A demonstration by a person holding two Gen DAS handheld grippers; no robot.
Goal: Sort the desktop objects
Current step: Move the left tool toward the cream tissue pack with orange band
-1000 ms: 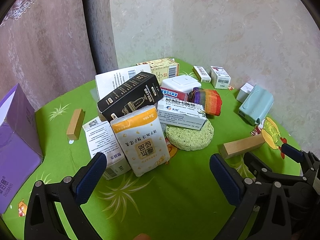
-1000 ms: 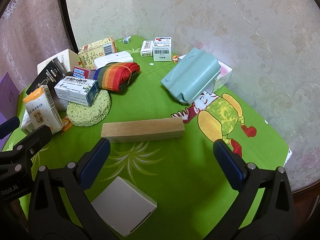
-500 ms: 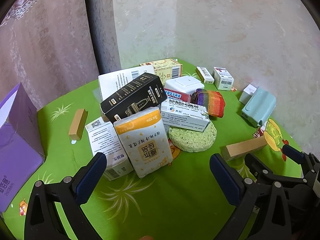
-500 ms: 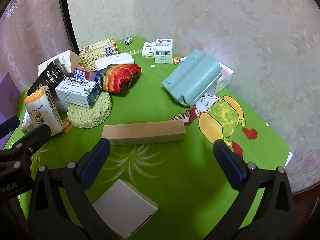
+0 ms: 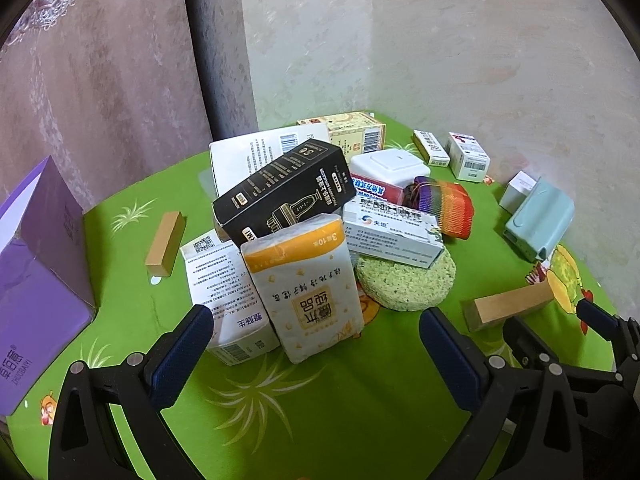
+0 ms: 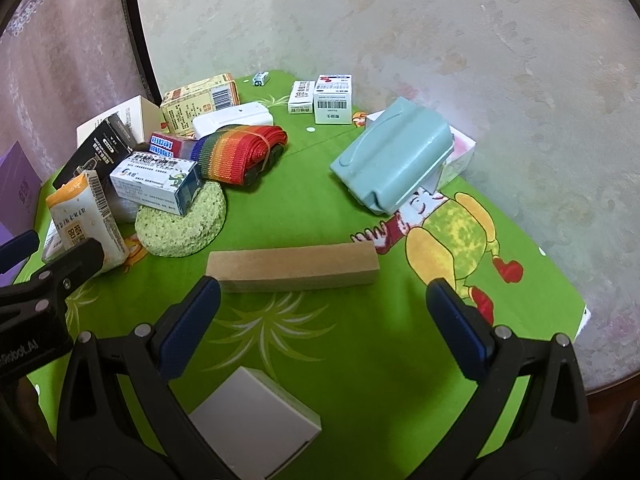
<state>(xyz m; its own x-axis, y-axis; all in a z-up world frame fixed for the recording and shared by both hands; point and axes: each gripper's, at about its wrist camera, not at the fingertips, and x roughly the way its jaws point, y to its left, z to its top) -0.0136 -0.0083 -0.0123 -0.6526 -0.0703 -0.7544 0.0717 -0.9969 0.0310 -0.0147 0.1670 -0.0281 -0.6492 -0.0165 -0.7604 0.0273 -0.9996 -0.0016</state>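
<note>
**Both tools open over cluttered counter, nothing picked yet**

Main risk: the central pile. Black box (image 5: pixel 284 196) leans on the tissue pack (image 5: pixel 308 292) w/ other cartons propped behind it, so nudging any one could probably topple the rest. Medicine box (image 6: pixel 156 180) rests partly on the green sponge (image 6: pixel 182 226) and may slide off if bumped. Left tool (image 5: pixel 316 344) hangs low near the counter's front edge, jaws spread wide, empty, aimed at the tissue pack. Right tool (image 6: pixel 324 320) is likewise wide open, empty, tilted down toward the wooden block (image 6: pixel 294 266), which lies flat just ahead; white box (image 6: pixel 256 424) sits below it.
</note>
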